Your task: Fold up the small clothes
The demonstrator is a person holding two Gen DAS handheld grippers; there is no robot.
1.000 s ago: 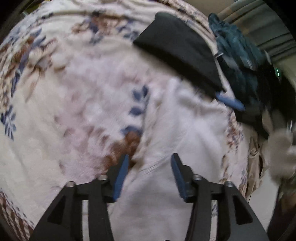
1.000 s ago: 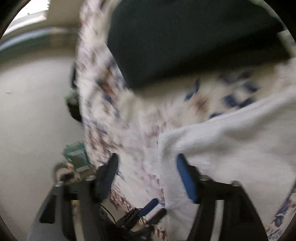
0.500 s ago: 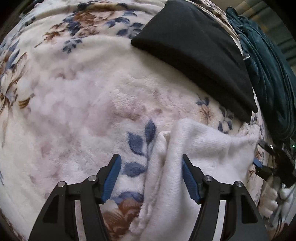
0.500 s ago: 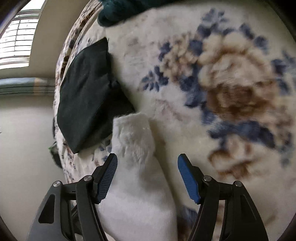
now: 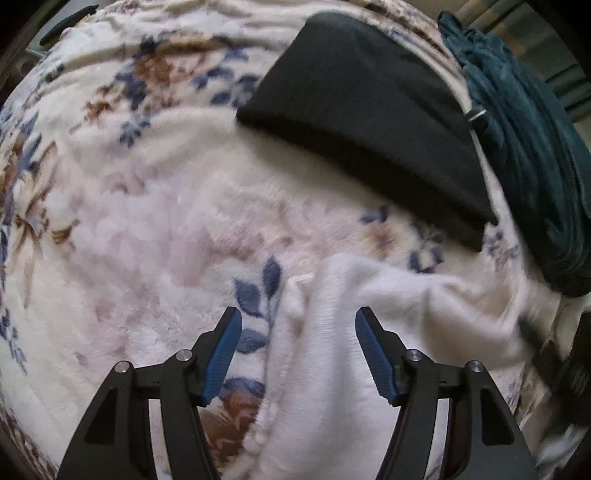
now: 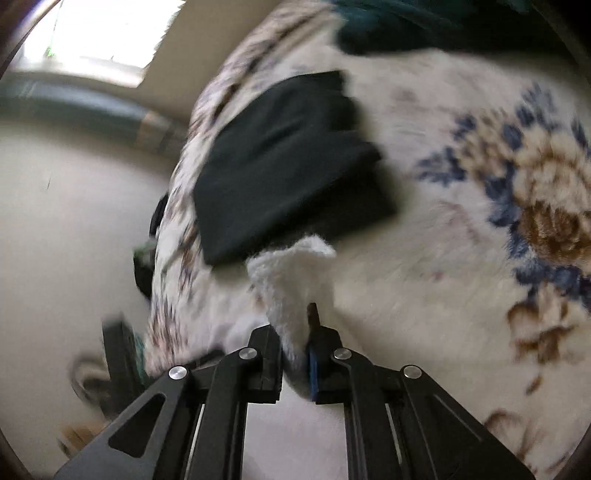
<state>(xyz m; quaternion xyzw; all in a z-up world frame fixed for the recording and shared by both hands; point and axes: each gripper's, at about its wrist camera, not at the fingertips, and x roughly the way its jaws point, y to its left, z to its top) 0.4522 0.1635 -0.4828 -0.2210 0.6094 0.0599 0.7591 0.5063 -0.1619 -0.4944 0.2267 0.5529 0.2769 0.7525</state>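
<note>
Left wrist view: left claw (image 5: 298, 350) stands wide, blue pads (image 5: 223, 354) well apart and pressing on nothing. The white fleece garment (image 5: 332, 369) lies between them at lower centre of the frame, its bunched edge nearer the left pad, and spreads out to the lower right. It rests on the floral blanket (image 5: 129, 221) of the bed (cream plush, blue leaves, brown blooms).

Folded black garment (image 5: 362, 110) sits at upper centre-right, flat on the blanket, apart from the white one with a strip of blanket between. Dark teal cloth (image 5: 524, 147) lies heaped along the right edge, just beside the black garment.

Right wrist view (blurred): right claw (image 6: 295, 354) is closing, jaws narrow, and a corner of the white fleece garment (image 6: 291, 280) is pinched between them. The free tip of that corner stands up above the claw at frame centre. Behind it, the black garment (image 6: 280, 170) reaches toward the blanket's (image 6: 461, 240) left edge; tip and black cloth look to be touching, though blur leaves that unsure. Pale floor (image 6: 74, 240) fills the left of the frame, with a bright window (image 6: 92, 33) at upper left.
</note>
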